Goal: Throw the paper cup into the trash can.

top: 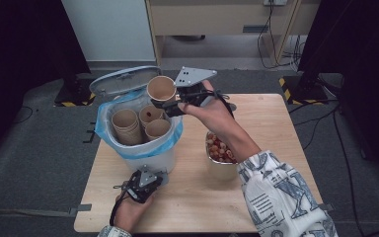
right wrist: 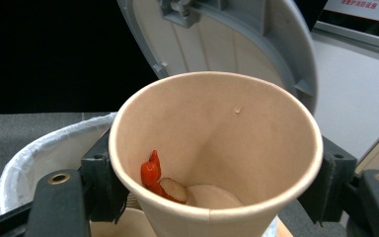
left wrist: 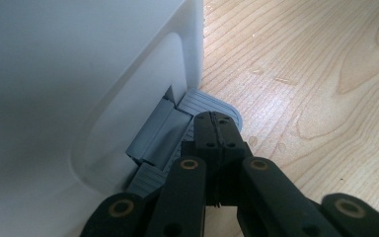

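The right gripper (top: 170, 104) clasps a paper cup (top: 161, 89) over the far side of the open pedal bin (top: 148, 157); the clenched left gripper (left wrist: 216, 129) presses the grey pedal (left wrist: 205, 102). Next, probably, release the cup among the cups already binned.

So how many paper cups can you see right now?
4: one paper cup held in the right hand-held gripper above the bin, and three in the bin, a stack at left, one behind, one in front. The stack hides more.
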`<act>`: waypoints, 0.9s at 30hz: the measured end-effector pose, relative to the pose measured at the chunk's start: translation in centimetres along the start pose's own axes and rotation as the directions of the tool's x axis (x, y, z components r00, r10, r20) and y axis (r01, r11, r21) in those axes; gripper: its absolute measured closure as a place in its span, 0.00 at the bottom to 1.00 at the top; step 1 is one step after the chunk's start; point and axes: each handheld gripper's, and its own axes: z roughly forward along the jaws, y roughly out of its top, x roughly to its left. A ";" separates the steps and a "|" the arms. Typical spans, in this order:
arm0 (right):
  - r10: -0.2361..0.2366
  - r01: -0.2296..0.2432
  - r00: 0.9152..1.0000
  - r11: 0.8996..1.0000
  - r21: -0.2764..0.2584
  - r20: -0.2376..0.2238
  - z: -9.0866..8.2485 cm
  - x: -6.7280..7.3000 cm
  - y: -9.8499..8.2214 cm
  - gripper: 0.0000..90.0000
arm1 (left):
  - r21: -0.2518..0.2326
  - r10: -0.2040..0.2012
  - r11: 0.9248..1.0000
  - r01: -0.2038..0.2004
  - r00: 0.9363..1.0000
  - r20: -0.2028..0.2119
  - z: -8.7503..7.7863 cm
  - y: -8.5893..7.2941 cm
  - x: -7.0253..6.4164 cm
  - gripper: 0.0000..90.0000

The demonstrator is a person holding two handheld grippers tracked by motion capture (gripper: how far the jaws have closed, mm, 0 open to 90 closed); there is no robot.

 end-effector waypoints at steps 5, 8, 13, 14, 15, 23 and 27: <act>-0.002 0.002 1.000 1.000 0.003 -0.006 0.4 0.2 0.0 0.30 | 0.000 0.001 1.000 -0.001 1.000 0.000 0.0 0.0 0.0 1.00; -0.003 0.003 1.000 1.000 0.005 -0.012 0.7 0.4 0.0 0.30 | 0.000 0.001 1.000 -0.001 1.000 0.000 0.0 0.0 0.0 1.00; -0.003 0.003 1.000 1.000 0.011 -0.022 1.0 0.8 -0.1 0.30 | 0.000 0.001 1.000 -0.001 1.000 0.000 0.0 0.0 0.0 1.00; 0.001 0.000 1.000 1.000 0.013 -0.025 1.1 0.9 -0.1 0.30 | 0.000 0.001 1.000 -0.001 1.000 -0.001 0.0 0.0 0.0 1.00; -0.002 0.003 1.000 1.000 0.014 -0.026 1.2 0.9 -0.2 0.30 | 0.000 0.001 1.000 -0.001 1.000 -0.001 0.0 0.0 0.0 1.00; 0.016 -0.014 0.998 0.999 0.032 -0.053 1.7 1.5 -1.0 0.30 | 0.000 0.000 1.000 0.000 1.000 0.000 0.0 0.0 0.0 1.00; 0.031 -0.029 0.997 0.999 0.033 -0.065 2.0 1.8 -1.3 0.30 | 0.000 0.001 1.000 -0.001 1.000 -0.001 0.0 0.0 0.0 1.00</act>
